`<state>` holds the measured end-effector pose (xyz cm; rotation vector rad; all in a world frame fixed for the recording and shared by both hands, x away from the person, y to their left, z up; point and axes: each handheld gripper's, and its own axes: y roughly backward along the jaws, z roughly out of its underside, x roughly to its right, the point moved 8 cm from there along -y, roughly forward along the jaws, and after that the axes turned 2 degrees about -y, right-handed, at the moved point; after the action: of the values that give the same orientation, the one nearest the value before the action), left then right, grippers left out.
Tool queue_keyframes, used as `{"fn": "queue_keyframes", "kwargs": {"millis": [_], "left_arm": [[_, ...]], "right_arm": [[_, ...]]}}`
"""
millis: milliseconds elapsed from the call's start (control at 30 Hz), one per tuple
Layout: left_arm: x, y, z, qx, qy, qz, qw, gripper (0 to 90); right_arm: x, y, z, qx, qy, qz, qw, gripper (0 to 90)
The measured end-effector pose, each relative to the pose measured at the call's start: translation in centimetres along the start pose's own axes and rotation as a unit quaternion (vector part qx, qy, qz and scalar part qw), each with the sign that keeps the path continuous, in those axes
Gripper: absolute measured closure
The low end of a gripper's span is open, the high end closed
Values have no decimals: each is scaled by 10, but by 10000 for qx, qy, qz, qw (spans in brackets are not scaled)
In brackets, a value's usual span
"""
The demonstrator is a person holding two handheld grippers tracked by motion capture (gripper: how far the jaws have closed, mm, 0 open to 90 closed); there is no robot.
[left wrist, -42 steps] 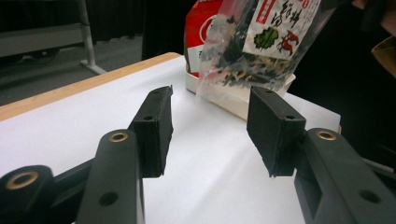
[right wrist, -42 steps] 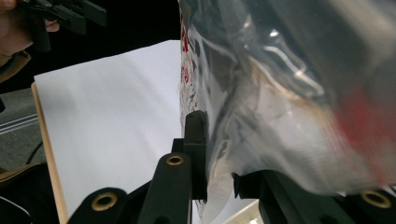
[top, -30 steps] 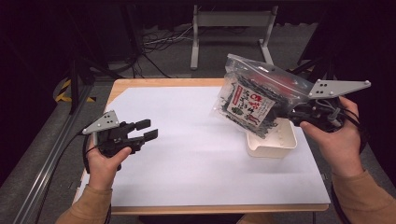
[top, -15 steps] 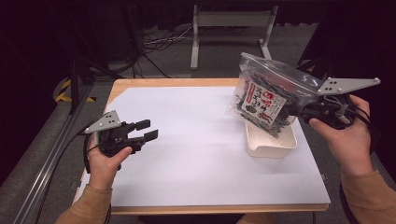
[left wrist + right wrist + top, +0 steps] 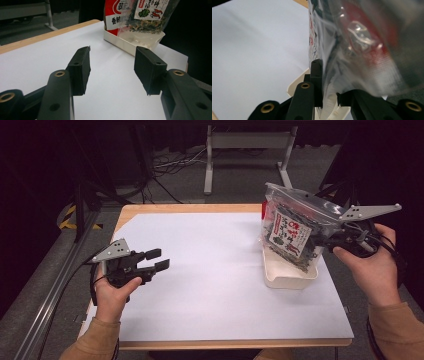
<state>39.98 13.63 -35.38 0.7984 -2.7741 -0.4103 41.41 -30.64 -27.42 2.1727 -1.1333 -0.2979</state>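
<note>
- A clear plastic snack bag [image 5: 292,232] is held in the air at about 3 o'clock of the white surface [image 5: 215,285], its lower end hanging into a shallow white tray [image 5: 290,272].
- The bag is pinched at its side edge by the fingers of the right gripper [image 5: 327,241]; in the right gripper view the film [image 5: 352,50] is seen squeezed between the two black pads.
- The bag is judged light and soft: the film is crinkled and glossy, so it may well slip, and the loose dark contents can be expected to shift and sag toward the low end.
- The contents look dry and brittle, so a hard squeeze across the middle is best avoided.
- A grip on the flat sealed edge or a top corner is judged safest, where the film is doubled and stiffer.
- The left gripper [image 5: 157,261] is held at 9 o'clock, well apart from the bag, its fingers [image 5: 81,66] spread with nothing between them.
</note>
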Motion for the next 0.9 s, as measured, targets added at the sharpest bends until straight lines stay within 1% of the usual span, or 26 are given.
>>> {"fn": "queue_keyframes", "kwargs": {"millis": [133,200,333,500,533,567,600,667,733,767,900], "left_arm": [[0,0,0,9,31,2,10000,476],[0,0,0,11,39,1,10000,476],[0,0,0,5,27,-1,10000,475],[0,0,0,11,35,3,10000,475],[0,0,0,15,47,2,10000,475],[0,0,0,18,49,5,10000,475],[0,0,0,18,54,7,10000,474],[-1,0,1,13,36,2,10000,473],[-1,0,1,8,58,-1,10000,473],[-1,0,1,19,48,-6,10000,473],[-1,1,1,24,69,-6,10000,473]], "right_arm": [[4,-3,4,-149,-31,156,9998,777],[5,-3,5,-171,-84,163,9997,777],[6,-4,6,-199,-82,185,9996,777],[6,-8,9,-277,-46,166,9995,777],[5,-12,12,-348,-39,165,9992,777],[5,-12,12,-348,-39,165,9992,777],[5,-16,15,-408,-42,156,9990,777],[5,-18,16,-424,-25,139,9990,777],[4,-25,21,-484,-44,84,9988,777],[4,-25,21,-484,-44,84,9988,777],[2,-34,27,-570,-33,42,9984,777]]}}
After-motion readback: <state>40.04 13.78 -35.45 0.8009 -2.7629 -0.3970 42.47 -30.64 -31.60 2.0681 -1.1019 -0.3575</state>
